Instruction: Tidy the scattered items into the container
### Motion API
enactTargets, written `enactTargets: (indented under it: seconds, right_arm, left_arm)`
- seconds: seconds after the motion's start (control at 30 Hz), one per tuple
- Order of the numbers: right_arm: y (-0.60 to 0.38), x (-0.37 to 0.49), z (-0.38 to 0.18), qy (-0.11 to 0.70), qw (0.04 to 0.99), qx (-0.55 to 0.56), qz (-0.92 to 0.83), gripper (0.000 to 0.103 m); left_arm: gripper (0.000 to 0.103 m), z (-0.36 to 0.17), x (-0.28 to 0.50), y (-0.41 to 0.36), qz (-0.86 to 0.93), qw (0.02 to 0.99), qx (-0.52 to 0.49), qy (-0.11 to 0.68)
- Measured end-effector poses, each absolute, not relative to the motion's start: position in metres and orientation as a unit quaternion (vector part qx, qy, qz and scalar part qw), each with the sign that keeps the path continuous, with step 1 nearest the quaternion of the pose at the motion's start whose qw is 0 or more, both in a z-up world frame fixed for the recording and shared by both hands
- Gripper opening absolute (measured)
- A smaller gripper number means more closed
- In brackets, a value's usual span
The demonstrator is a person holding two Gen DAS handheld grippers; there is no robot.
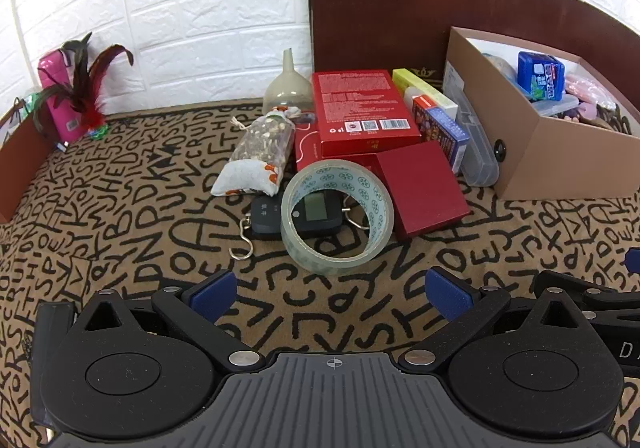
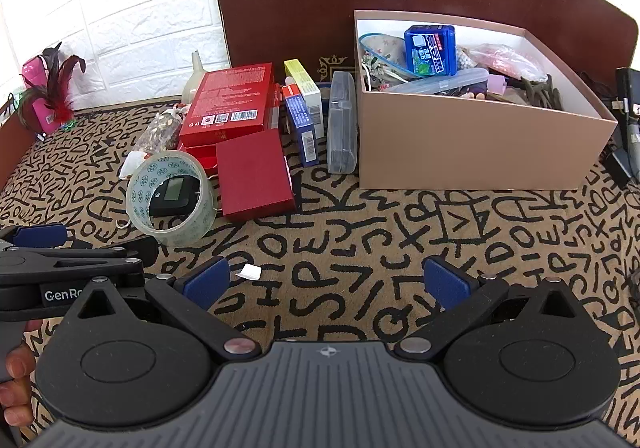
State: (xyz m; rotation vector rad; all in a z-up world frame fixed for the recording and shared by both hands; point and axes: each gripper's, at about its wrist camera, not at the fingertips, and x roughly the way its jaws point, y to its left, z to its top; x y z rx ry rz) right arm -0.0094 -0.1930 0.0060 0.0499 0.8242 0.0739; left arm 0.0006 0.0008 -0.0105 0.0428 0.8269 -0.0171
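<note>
Two claws show up, and both have their blue pads spread wide apart with nothing between them.

From the left wrist camera, the left claw (image 1: 332, 290) hangs low over the bench (image 1: 140, 207), which has a brown cloth covered in black letters. Just ahead of it a roll of clear tape (image 1: 338, 215) stands tilted on its edge. A small black scale (image 1: 296, 213) with a metal hook lies behind the roll and shows through its hole. A little cloth pouch (image 1: 260, 155) lies to the left. A small dark red box (image 1: 420, 191) sits just right of the roll, and a big red box (image 1: 362, 111) is behind it. The tan container (image 1: 552, 151) is far to the right and already has things inside.

From the right wrist camera, the right claw (image 2: 326, 284) hovers over bare cloth. The container (image 2: 480, 139) sits ahead and a bit right, with a blue pack (image 2: 430, 49) on top of its pile. A clear plastic case (image 2: 342, 123) lies beside its left wall. The tape roll (image 2: 172, 197) is off to the left, near the left claw (image 2: 40, 236). A tiny white scrap (image 2: 249, 271) lies on the cloth by the right claw's left pad.
</note>
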Motion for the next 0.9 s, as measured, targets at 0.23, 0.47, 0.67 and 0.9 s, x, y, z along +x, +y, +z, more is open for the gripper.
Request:
enactTargets:
  seconds: [0.23,0.47,0.67,0.9]
  right_arm:
    - [-0.192,-0.006,0.003,0.404,0.914,0.024,0.036,0.103]
    - [-0.191,-0.002,-0.001,0.41,0.911,0.024,0.035,0.103]
    - [-0.189,0.003,-0.004,0.416,0.908,0.023,0.036,0.103]
    - [-0.187,0.011,-0.009,0.425,0.904,0.021,0.037,0.103]
  left_arm:
    - [0.103,-0.014,0.004,0.002,-0.007,0.914,0.021,0.406]
    - [0.103,-0.017,0.008,0.002,-0.006,0.911,0.021,0.412]
    - [0.103,-0.021,0.012,0.004,-0.005,0.908,0.021,0.418]
    - [0.103,-0.027,0.02,0.006,-0.003,0.904,0.02,0.427]
